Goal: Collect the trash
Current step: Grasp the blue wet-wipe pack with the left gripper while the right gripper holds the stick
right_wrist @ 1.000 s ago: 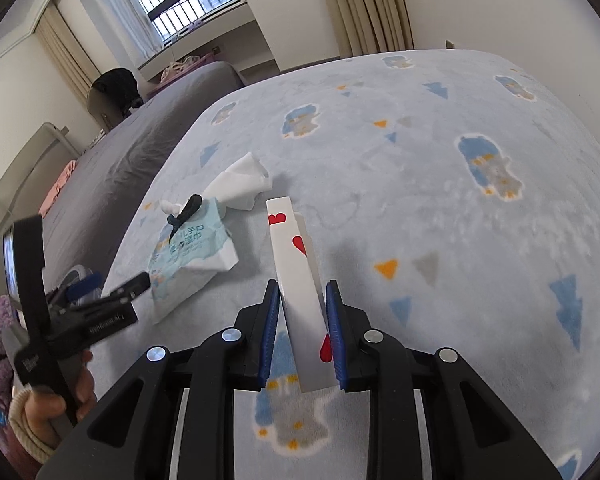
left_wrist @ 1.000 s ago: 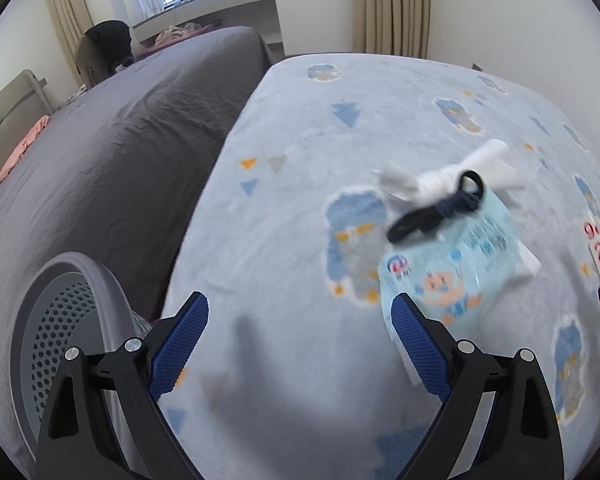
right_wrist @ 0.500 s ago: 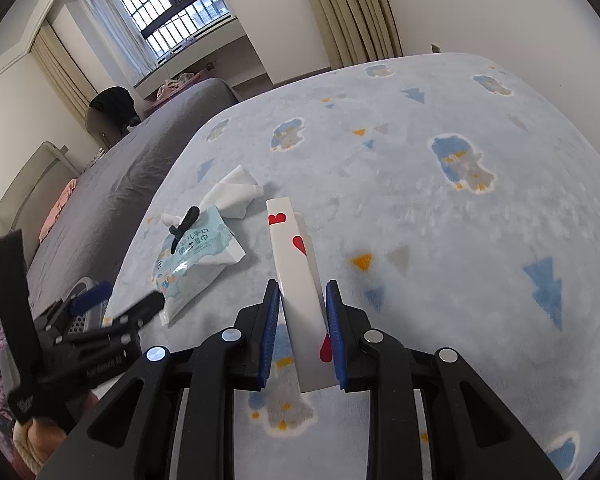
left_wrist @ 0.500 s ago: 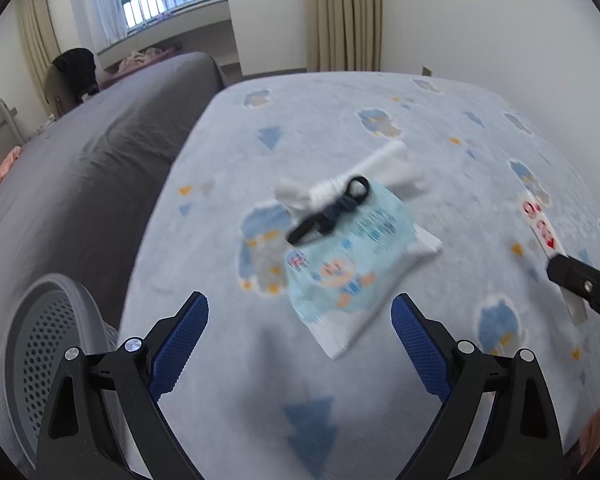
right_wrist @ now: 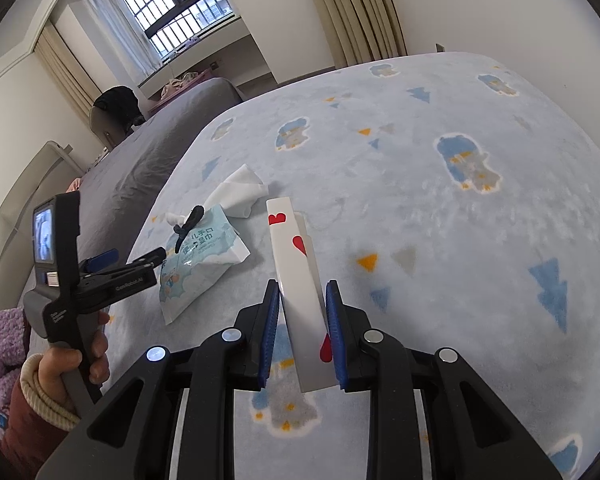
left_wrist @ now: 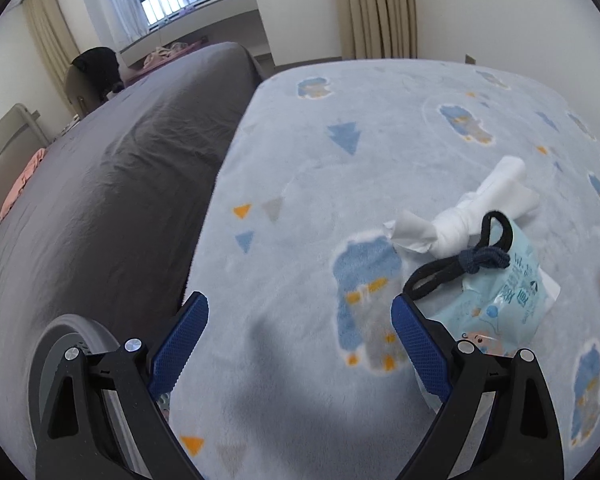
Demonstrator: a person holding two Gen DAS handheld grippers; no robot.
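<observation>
Blue-patterned bed blanket [left_wrist: 300,184] carries a wipes packet [left_wrist: 496,300]; left gripper [left_wrist: 300,344] jaws stand wide, empty; right gripper [right_wrist: 302,334] jaws pinch playing cards [right_wrist: 300,280].

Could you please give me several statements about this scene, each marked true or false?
1. The right gripper is clamped on playing cards with red hearts. True.
2. The left gripper holds the wet wipes packet. False: its jaws stand open and empty; the packet lies on the blue blanket.
3. A black hair tie lies on top of the packet. True.
4. The crumpled white tissue sits in the grey basket. False: it lies on the blanket beside the packet.
5. The blanket is plain grey. False: it is light blue with cartoon figures and triangles.
</observation>
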